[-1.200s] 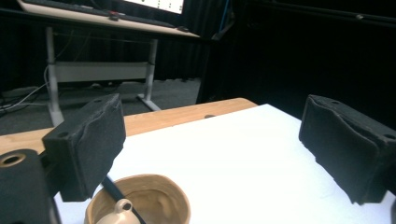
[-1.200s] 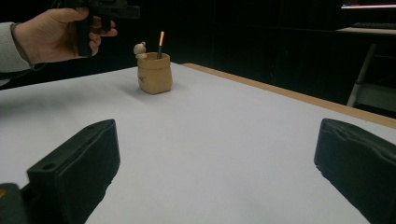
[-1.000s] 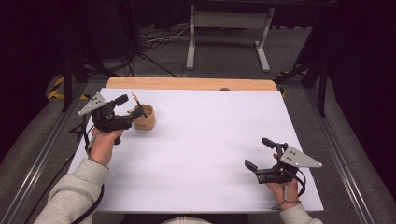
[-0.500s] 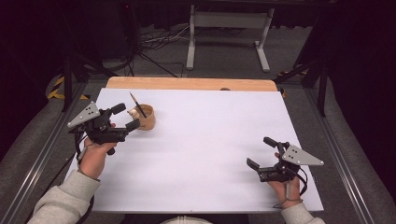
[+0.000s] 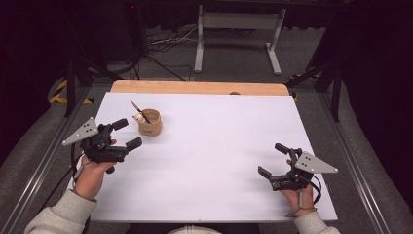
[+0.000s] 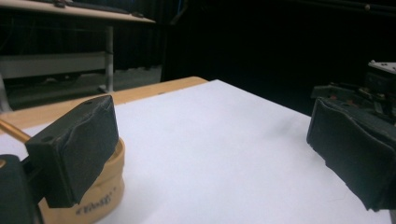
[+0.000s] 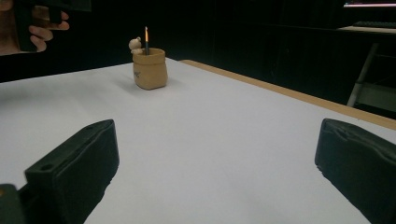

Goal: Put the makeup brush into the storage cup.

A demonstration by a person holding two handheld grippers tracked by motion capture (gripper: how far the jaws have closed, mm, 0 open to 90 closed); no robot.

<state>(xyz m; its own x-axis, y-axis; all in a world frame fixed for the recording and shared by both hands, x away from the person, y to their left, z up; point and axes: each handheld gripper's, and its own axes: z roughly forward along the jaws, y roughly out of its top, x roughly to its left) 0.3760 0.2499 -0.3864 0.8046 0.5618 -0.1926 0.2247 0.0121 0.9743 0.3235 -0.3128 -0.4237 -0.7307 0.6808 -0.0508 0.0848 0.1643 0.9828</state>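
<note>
A: Left hand-held gripper (image 5: 122, 134) hovers near the counter's (image 5: 229, 146) left edge, jaws apart and empty. The pot (image 5: 150, 122) sits just beyond it, toward the far left corner.

B: Small tan pot, brush (image 5: 140, 111) standing in it, handle leaning back-left.

A: Right hand-held gripper (image 5: 275, 160) is well apart, near the front right corner, jaws wide too.

B: Left one's nearer, I'd judge.

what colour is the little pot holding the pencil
Tan, like light wood; the pot shows best in the right gripper view.

Dark lab: floor cables (image 5: 160, 41), rails (image 5: 44, 161)
</note>
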